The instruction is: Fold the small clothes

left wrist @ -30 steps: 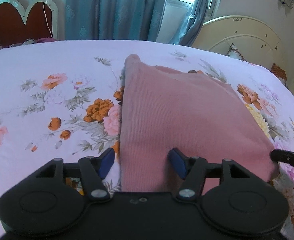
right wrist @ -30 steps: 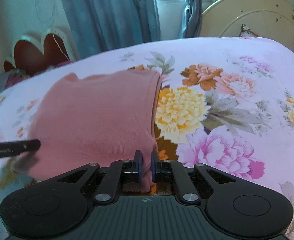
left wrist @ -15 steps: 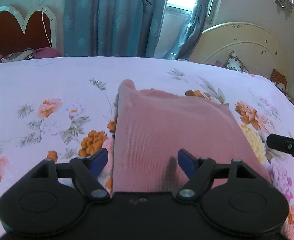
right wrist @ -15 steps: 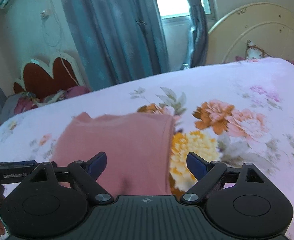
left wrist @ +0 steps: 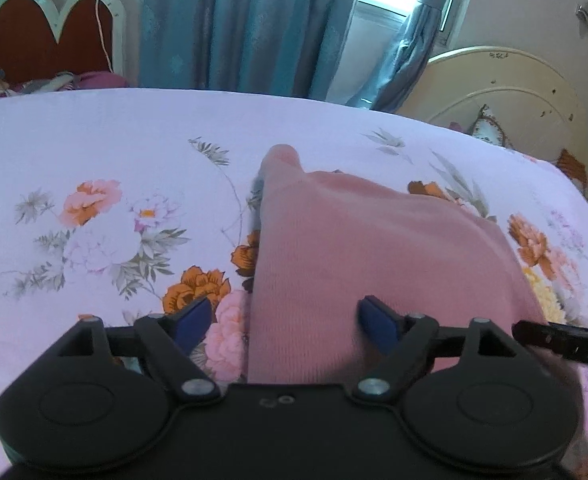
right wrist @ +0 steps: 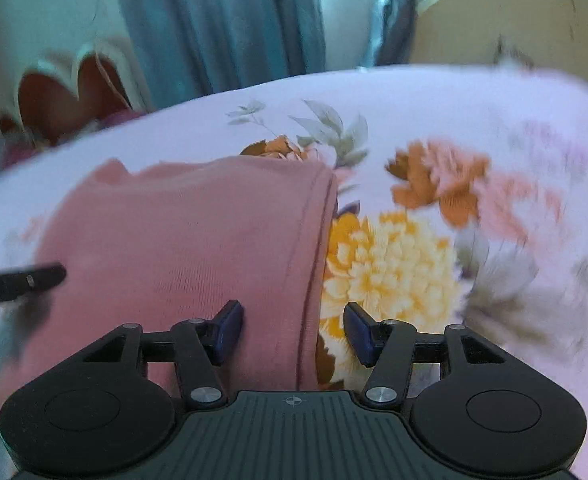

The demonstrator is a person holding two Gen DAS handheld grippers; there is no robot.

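Note:
A pink ribbed garment [left wrist: 374, 248] lies folded flat on the floral bedsheet [left wrist: 93, 152]. My left gripper [left wrist: 281, 320] hovers over its left edge, jaws opening wide, the cloth's edge below and between them but not pinched. In the right wrist view the same pink garment [right wrist: 181, 240] fills the left half. My right gripper [right wrist: 291, 330] stands over its hemmed right edge, jaws closing, pads apart and not pressing the cloth. A black bar of the other gripper [right wrist: 17, 282] shows at the left.
The bedsheet [right wrist: 474, 140] with large flowers spreads to the right and beyond the garment. Teal curtains [left wrist: 245, 24] and a window hang behind the bed. A cream headboard [left wrist: 506, 92] stands at the right, a red scalloped headboard [left wrist: 49, 36] at the left.
The right gripper let go of the garment's corner, opened wide, then narrowed and shifted over the hem. The left jaws widened and the left gripper drew back from the cloth.

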